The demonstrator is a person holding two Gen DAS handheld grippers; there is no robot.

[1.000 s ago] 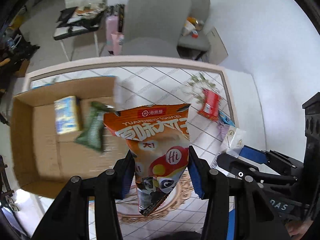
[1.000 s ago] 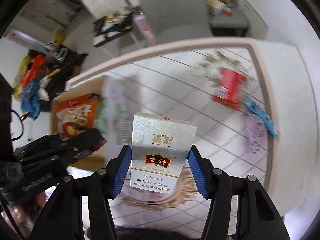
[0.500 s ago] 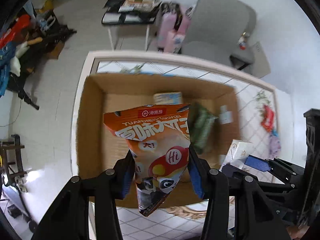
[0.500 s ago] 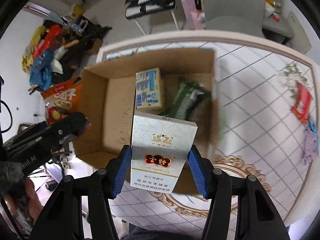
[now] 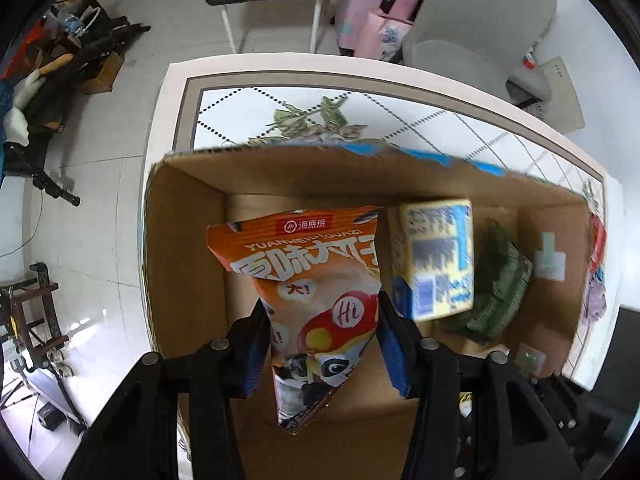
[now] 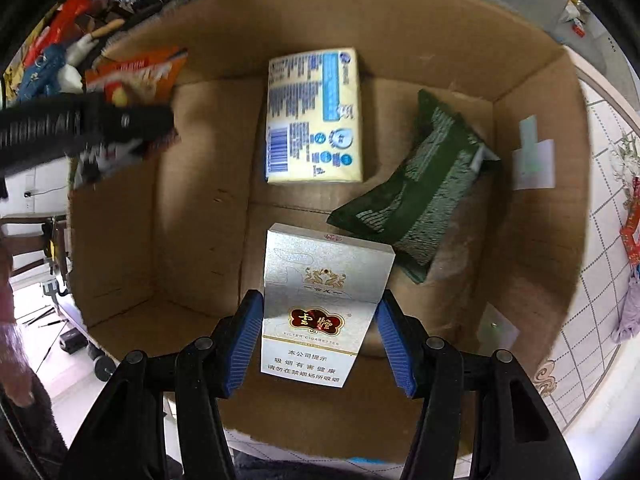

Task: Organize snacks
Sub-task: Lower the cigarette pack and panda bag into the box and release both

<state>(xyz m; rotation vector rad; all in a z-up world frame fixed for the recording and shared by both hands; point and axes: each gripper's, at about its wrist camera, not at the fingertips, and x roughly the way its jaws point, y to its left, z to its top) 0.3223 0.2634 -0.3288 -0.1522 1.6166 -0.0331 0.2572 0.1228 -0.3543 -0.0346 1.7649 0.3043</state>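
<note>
Right wrist view: the table point(image 6: 600, 184) with its tiled top shows only as a strip off to the gripper's right, and the cardboard box point(image 6: 536, 240) fills nearly everything ahead of and below the fingers. On the box floor, straight ahead of the right gripper point(image 6: 319, 338), lies a yellow pack point(image 6: 314, 116) with blue print, flat on its back. Ahead and to the right of the fingers, a dark green packet point(image 6: 416, 200) lies slanted, its near corner just beyond the white carton point(image 6: 322, 308) that this gripper clamps upright between its blue pads, above the box floor. Far to the left, the left gripper point(image 6: 132, 120) reaches in over the box wall, blurred.

In the left wrist view, the left gripper point(image 5: 323, 344) squeezes an orange snack bag point(image 5: 316, 276) at its narrow lower half, held over the box point(image 5: 184, 248), with the yellow pack point(image 5: 436, 260) just right of the bag and the green packet point(image 5: 500, 284) farther right.
</note>
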